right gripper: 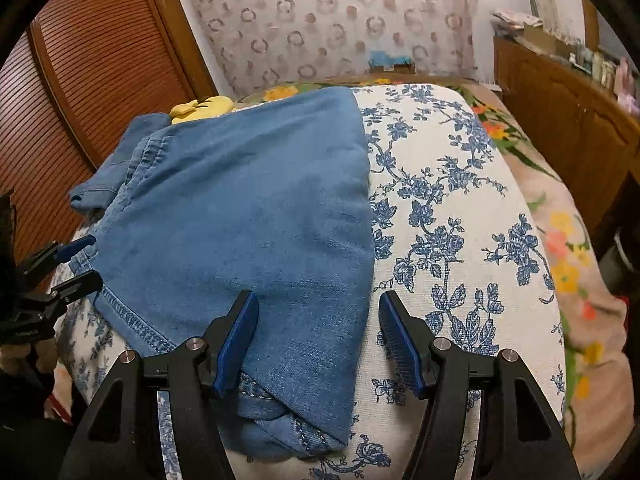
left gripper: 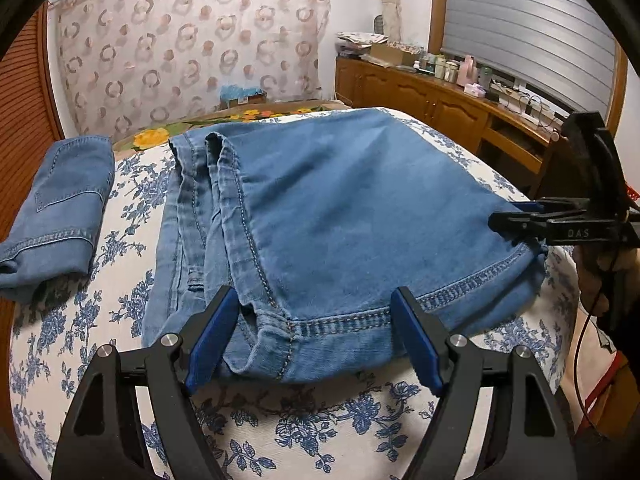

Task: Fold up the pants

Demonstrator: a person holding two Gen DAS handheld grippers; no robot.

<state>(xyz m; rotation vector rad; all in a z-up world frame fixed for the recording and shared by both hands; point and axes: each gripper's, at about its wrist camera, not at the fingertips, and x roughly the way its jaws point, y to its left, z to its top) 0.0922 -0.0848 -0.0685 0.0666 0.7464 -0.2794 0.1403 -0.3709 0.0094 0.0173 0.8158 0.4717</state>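
Pants (left gripper: 352, 216) lie folded on the bed (left gripper: 280, 432), hem edge toward the cameras. Left tool (left gripper: 316, 336) angles downward over the near hem, jaws spread to either side of the seam corner, pads clear of the cloth. Right tool (right gripper: 318, 340) angles downward at the opposite hem corner, jaws spread, denim between them but not pinched. A second folded denim piece (left gripper: 56, 208) lies well apart.

floral bedcover (left gripper: 132, 216) | wooden cabinet (left gripper: 420, 96) | patterned curtain (left gripper: 180, 40) | louvred door (right gripper: 100, 40)
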